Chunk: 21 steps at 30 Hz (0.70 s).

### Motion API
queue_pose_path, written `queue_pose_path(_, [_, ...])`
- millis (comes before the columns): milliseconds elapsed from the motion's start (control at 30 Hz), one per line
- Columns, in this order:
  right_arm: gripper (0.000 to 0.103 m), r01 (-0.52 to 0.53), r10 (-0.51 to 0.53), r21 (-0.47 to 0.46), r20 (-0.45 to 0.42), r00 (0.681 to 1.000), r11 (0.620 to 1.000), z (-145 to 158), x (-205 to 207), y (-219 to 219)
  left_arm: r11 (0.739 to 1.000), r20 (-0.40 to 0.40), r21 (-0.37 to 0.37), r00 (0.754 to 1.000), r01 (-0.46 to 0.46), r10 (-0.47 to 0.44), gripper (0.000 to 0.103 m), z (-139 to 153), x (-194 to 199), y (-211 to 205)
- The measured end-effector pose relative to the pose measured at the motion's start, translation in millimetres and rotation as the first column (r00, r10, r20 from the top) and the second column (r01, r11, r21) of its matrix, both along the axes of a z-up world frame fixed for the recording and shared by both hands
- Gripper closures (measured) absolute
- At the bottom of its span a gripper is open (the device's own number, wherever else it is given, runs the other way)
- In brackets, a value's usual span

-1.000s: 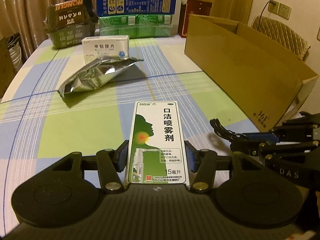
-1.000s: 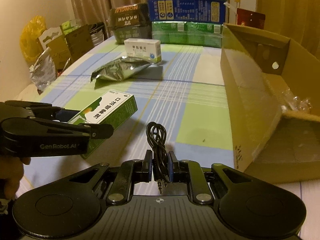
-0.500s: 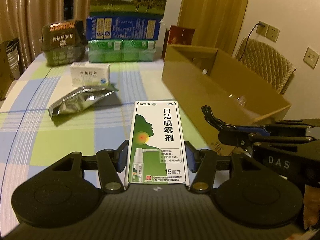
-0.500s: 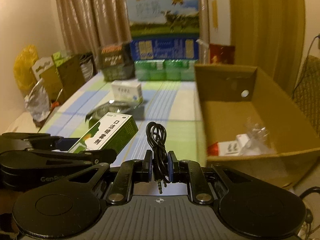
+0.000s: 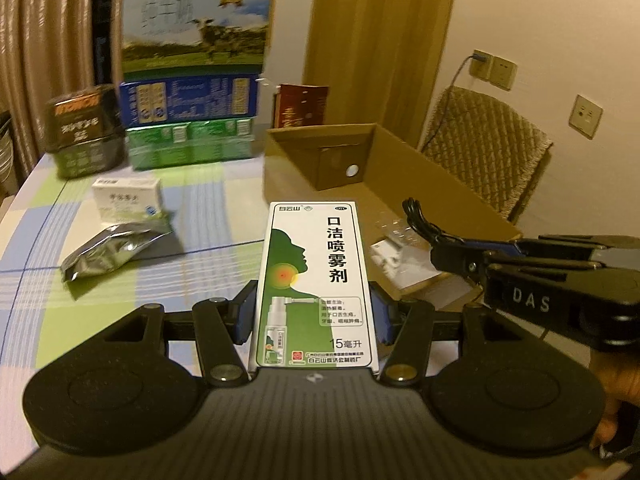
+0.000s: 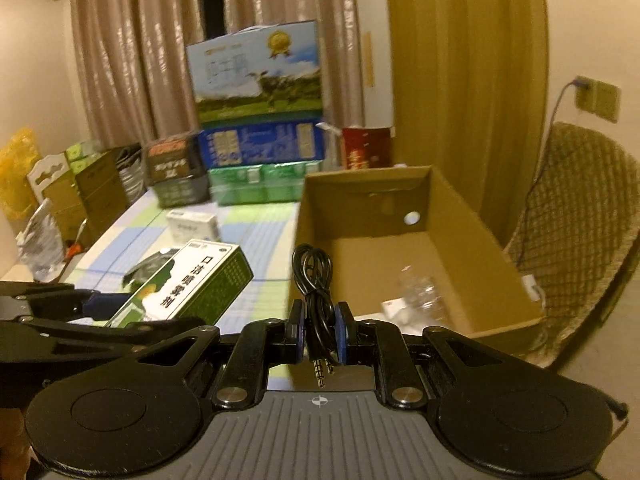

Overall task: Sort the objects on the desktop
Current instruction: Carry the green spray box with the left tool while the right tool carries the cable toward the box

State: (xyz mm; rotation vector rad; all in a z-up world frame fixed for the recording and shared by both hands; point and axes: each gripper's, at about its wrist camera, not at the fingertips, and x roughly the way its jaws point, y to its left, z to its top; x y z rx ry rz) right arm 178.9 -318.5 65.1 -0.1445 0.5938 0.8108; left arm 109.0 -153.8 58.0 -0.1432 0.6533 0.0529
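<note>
- While both are held up near the open brown cardboard box, the left gripper fingers squeeze a stiff, light green-and-white paper spray box by its long sides.
- Closed right gripper fingers pinch a floppy coiled black cable near its plugs.

Left wrist view looks forward and down along its fingers from above the table, close; right wrist view does likewise from beside it; both share the carton, stacked boxes, curtains and chair; each catches the other gripper at its edge.
</note>
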Motion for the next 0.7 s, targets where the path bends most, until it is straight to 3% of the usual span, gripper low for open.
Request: queue_pose_path(700, [0.091,0.064,-0.063,-0.015,0.010,0.998,0.998,-1,48,-30,0.994,-0.003,0.031,0.995,0.101,-0.101,0.052,10,52,-52])
